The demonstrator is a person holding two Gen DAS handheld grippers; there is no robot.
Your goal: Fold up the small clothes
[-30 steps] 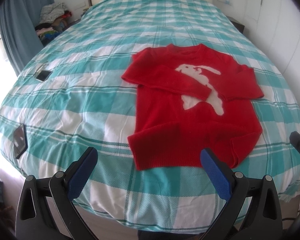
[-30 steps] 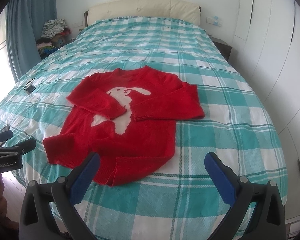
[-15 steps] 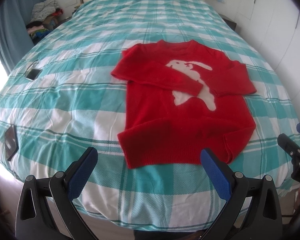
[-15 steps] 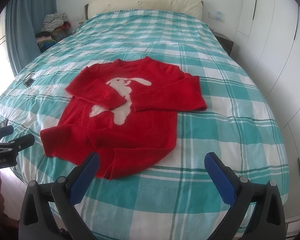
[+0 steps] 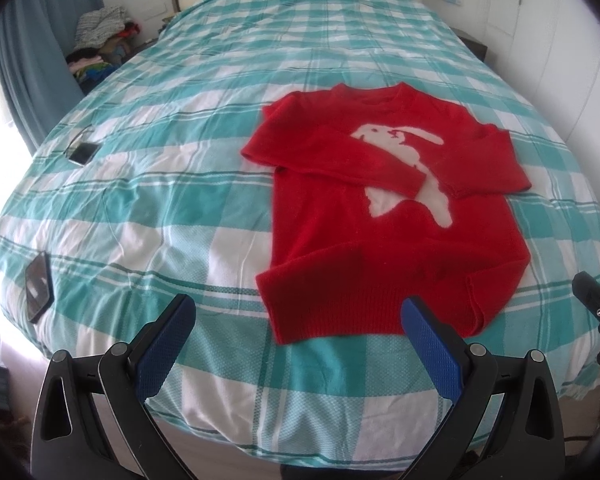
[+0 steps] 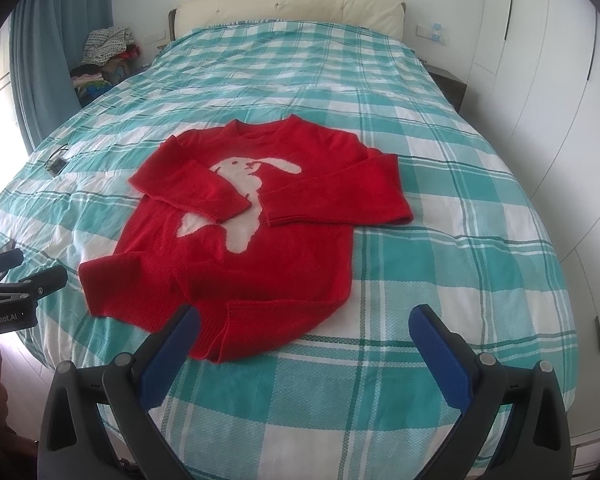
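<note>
Left wrist view showed the red sweater (image 5: 392,224), sleeves crossed, near the bed's (image 5: 180,200) foot edge, both grippers' fingers apart and empty, so a shallow hem pinch might slip.

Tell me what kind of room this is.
Most likely a bedroom: a large bed with a padded headboard, a wardrobe along one wall, and curtains by the window.
</note>
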